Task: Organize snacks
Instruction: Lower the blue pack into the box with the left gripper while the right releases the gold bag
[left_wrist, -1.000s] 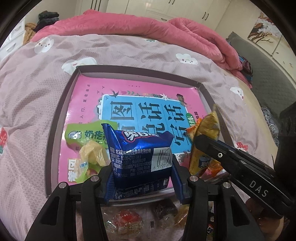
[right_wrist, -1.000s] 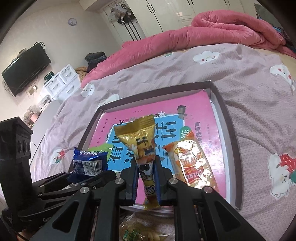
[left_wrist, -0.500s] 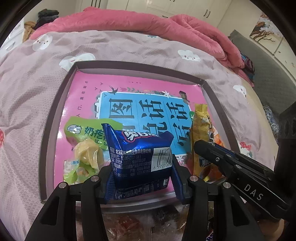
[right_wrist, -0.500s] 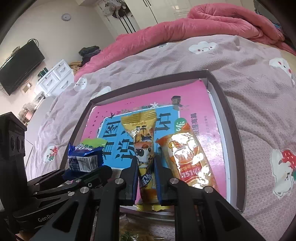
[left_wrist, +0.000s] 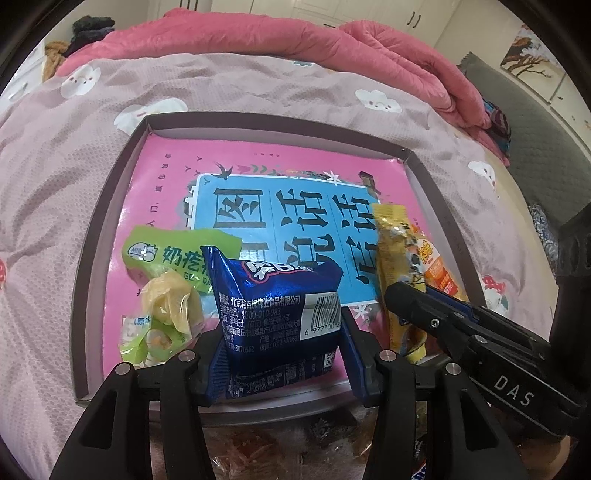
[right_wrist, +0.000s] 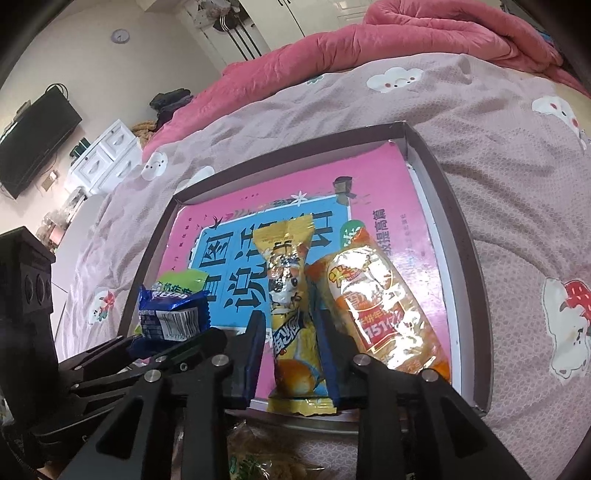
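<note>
A shallow box tray (left_wrist: 110, 206) with a pink and blue printed floor lies on the bed. My left gripper (left_wrist: 282, 328) is shut on a blue biscuit packet (left_wrist: 277, 295), held upright over the tray's near edge. A green sweets bag (left_wrist: 162, 291) lies in the tray just left of it. My right gripper (right_wrist: 290, 321) is opening; a long yellow snack packet (right_wrist: 286, 258) lies between its jaws on the tray floor, with a gap on its left side. An orange sausage packet (right_wrist: 380, 306) lies right beside it.
The bedspread (left_wrist: 55, 184) is mauve with cloud prints, and a pink duvet (left_wrist: 295, 40) is heaped behind the tray. Several loose wrapped snacks (left_wrist: 251, 450) lie in front of the tray's near rim. A white drawer unit (right_wrist: 107, 158) and a wall television stand beyond the bed.
The right gripper lowered the yellow packet flat onto the tray beside the orange one, and its jaws have parted from it. The left gripper still holds the blue packet in place.
</note>
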